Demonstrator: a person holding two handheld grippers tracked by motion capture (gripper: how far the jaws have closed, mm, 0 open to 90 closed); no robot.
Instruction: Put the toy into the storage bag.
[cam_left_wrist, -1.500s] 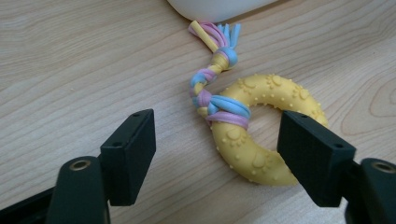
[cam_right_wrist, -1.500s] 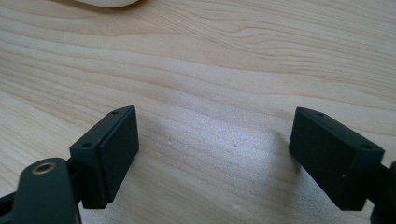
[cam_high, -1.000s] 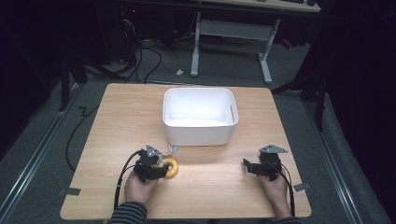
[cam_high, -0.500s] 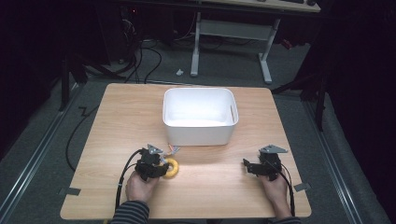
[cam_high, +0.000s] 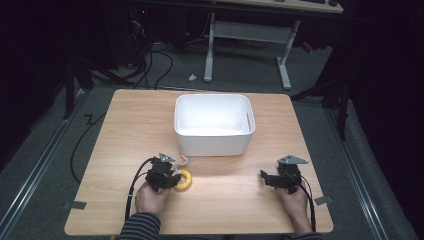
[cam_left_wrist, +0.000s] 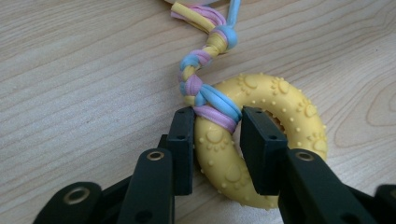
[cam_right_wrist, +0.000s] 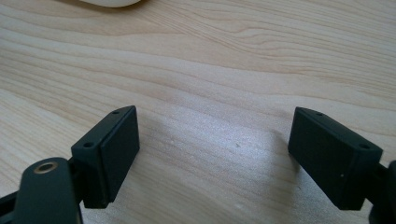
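Lying flat on the wooden table (cam_high: 220, 205), the yellow ring toy (cam_left_wrist: 252, 140) sits near the front edge on the person's left side, a short way in front of the white bin (cam_high: 212, 122) and apart from it. Its surface is soft-looking rubber, pale yellow, covered with small raised bumps and little sun-like embossed marks, and its round hole is partly hidden behind one jaw in the left gripper view. A braided cord (cam_left_wrist: 201, 77) of pink, blue and yellow strands is looped around the ring's band at one spot, then twists away across the wood to a knot, past which loose yellow and blue ends run toward the bin. The left tool (cam_left_wrist: 217, 149) is clamped on the ring right beside that loop: one jaw stands against the outer rim, the other reaches into the hole, and both press the yellow band between them. From the high view the same tool (cam_high: 162, 175) covers the ring's left part, with a hand in a striped sleeve behind it. The right tool (cam_right_wrist: 212, 154) rests low over bare wood on the right side of the table, well apart from the toy, its jaws spread wide with nothing between them.
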